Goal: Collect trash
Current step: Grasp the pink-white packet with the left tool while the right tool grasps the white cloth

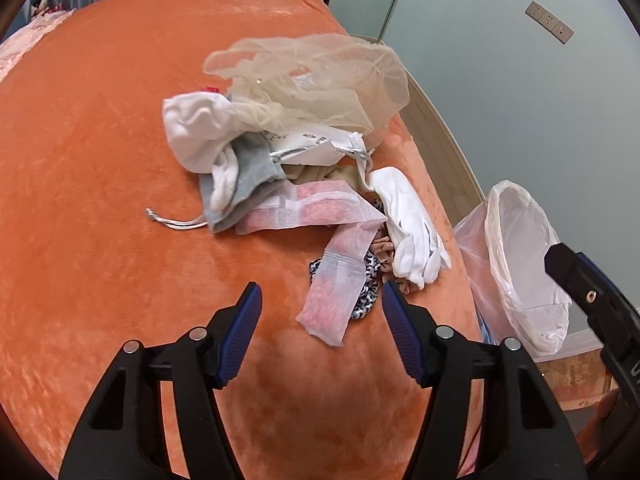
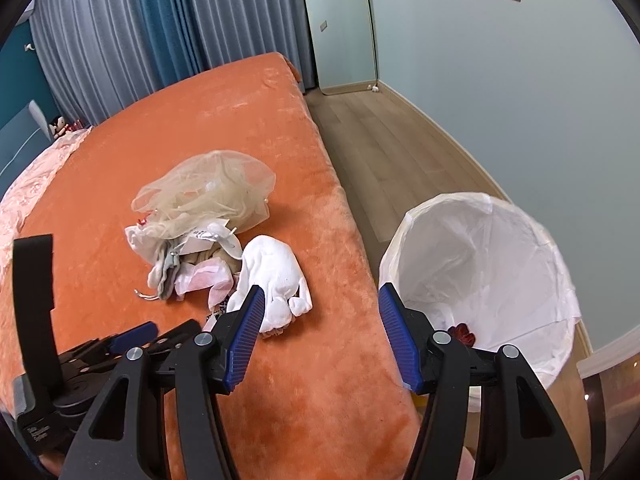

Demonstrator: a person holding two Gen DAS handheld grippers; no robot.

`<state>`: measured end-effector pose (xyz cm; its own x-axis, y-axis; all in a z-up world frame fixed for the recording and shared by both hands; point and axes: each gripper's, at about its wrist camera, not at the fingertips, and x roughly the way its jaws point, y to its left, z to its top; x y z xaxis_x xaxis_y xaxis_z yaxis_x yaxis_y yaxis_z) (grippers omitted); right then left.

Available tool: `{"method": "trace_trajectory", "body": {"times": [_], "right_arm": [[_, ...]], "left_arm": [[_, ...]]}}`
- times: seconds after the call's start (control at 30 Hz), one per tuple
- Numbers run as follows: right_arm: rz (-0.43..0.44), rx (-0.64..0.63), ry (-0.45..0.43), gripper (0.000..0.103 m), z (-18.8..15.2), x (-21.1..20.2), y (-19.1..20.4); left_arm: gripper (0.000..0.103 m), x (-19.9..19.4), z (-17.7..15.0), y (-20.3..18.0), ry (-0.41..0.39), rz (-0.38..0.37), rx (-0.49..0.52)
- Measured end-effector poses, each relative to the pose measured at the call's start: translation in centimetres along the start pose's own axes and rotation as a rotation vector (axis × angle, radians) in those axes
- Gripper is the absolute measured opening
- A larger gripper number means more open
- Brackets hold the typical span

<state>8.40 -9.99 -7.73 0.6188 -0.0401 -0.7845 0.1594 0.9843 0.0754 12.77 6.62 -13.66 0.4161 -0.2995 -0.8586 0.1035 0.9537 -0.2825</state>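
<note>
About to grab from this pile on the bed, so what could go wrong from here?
1. The pink strip lies tangled over the leopard-print fabric and under the white glove; pulling one may drag the others.
2. The glove sits near the bed edge, so a nudge could drop it on the floor, short of the lined bin.
3. Both claws, left and right, are open and close together; they may collide.

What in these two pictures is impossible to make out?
- Red thing in the lined bin: right wrist view, mostly hidden behind the right tool.
- Leopard-print cloth: left wrist view, covered by the pink strip and white glove.
- Items under the beige netting: both views, only blurred shapes.
- Small figure by the curtain: too small.
</note>
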Motion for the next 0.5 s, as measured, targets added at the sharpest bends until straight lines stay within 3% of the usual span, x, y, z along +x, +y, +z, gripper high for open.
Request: {"method": "trace_trajectory", "body": {"times": [0.13,0.3,0.4,0.5], "right_arm": [[0.004,0.003,0.022,0.058,0.1,1.6,0.1],[0.021,0.003,0.038,0.057,0.6,3.1,0.4],[0.04,0.0,0.05,0.055,0.8,4.1,0.8],[0.066,-0.004,0.072,0.052,0.7,5.3,1.5]], "left_arm": [[0.051,1.6,0.7,-0.3,0.025,-0.027,-0.011],[0.014,3.5,1.1,-0.3,0.074,-0.066,-0.005],[0.004,3.5,1.0,0.5,0.066,-0.078,-0.02],[0.003,2.7,0.9,1.7,0.055,-0.076,-0.04]]}}
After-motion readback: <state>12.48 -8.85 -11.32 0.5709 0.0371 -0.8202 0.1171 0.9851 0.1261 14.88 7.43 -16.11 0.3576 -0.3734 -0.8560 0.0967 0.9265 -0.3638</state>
